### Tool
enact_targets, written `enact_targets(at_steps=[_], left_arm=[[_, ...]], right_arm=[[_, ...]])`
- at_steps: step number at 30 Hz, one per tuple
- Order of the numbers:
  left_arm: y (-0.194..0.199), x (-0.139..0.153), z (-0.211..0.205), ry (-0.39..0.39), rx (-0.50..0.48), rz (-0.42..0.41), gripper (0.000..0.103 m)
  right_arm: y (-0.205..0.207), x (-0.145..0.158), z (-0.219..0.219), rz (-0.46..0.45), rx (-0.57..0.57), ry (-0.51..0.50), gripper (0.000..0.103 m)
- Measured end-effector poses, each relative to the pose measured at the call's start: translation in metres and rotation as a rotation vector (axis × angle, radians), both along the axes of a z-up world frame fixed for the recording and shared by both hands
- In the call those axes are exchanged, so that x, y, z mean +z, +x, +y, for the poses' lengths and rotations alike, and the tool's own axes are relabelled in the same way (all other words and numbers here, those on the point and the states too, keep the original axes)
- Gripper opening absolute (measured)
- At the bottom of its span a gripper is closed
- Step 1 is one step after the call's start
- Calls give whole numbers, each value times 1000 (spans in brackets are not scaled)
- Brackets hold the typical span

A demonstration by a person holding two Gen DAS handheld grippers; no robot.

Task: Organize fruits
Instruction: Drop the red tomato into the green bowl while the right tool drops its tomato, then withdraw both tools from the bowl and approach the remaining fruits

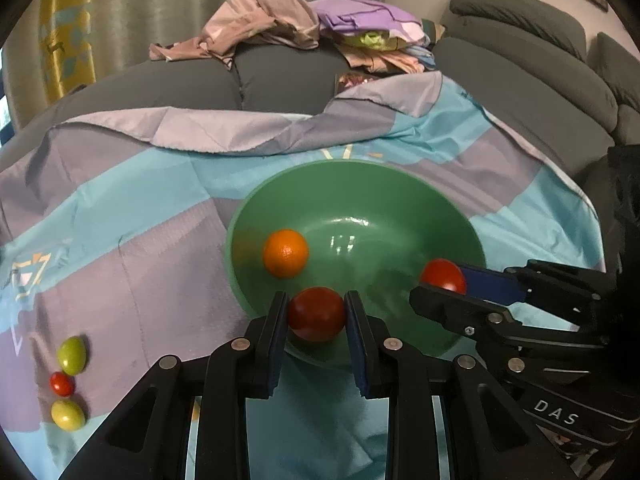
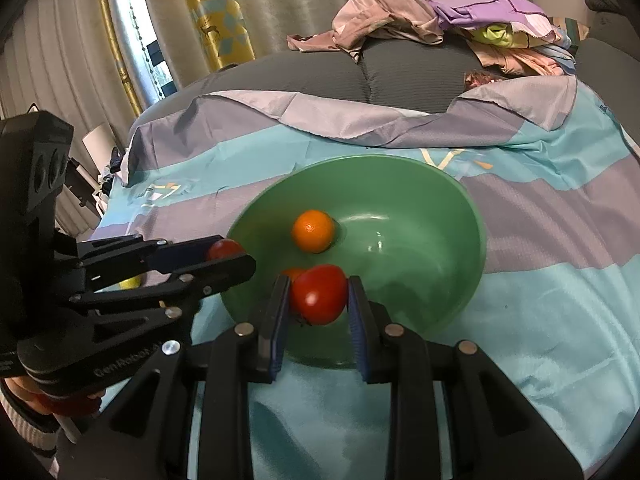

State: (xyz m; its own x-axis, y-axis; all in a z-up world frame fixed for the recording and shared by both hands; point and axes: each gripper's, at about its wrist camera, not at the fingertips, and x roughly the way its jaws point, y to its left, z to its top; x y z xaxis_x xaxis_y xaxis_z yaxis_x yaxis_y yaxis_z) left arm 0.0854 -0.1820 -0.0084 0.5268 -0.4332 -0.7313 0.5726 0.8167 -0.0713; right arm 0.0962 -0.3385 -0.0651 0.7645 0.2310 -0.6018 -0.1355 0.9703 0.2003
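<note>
A green bowl (image 1: 400,200) (image 2: 420,200) stands on a blue and lilac cloth, with one orange (image 1: 285,253) (image 2: 313,231) inside. My left gripper (image 1: 316,304) (image 2: 229,254) is shut on a dark red tomato (image 1: 316,316) (image 2: 223,248) over the bowl's near left rim. At the near right side of the bowl, my right gripper (image 2: 319,286) (image 1: 442,282) is shut on a brighter red tomato (image 2: 320,296) (image 1: 442,274). Both grippers point into the bowl side by side.
Three small fruits lie on the cloth (image 1: 140,260) at the left: a green one (image 1: 72,350), a small red one (image 1: 62,384) and a yellow-green one (image 1: 68,415). Crumpled clothes (image 1: 280,20) are piled on the grey sofa (image 1: 520,92) behind. A sleeve (image 2: 24,428) shows at lower left.
</note>
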Motion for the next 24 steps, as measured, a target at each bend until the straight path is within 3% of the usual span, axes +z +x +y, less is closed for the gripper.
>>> enact_targets(at_steps=[9,11,13,15,24], left_arm=[[2,-7,-4,24,17,2,28],[2,-5,-2,9,23,8,37],[-2,-2,4,3,41,1,54],[-6,1,15,-1,69,-2,59],[-35,0,68,51,220,0,59]], right_arm=[[5,-7,-3,33,-12,9,34],[2,-7,-4,33,-17,24,39],[-2,-4,-6,25,-25,43,47],[-8,-1,-6,14,-27,52,50],[-39,12,3,-9,-5,93,60]])
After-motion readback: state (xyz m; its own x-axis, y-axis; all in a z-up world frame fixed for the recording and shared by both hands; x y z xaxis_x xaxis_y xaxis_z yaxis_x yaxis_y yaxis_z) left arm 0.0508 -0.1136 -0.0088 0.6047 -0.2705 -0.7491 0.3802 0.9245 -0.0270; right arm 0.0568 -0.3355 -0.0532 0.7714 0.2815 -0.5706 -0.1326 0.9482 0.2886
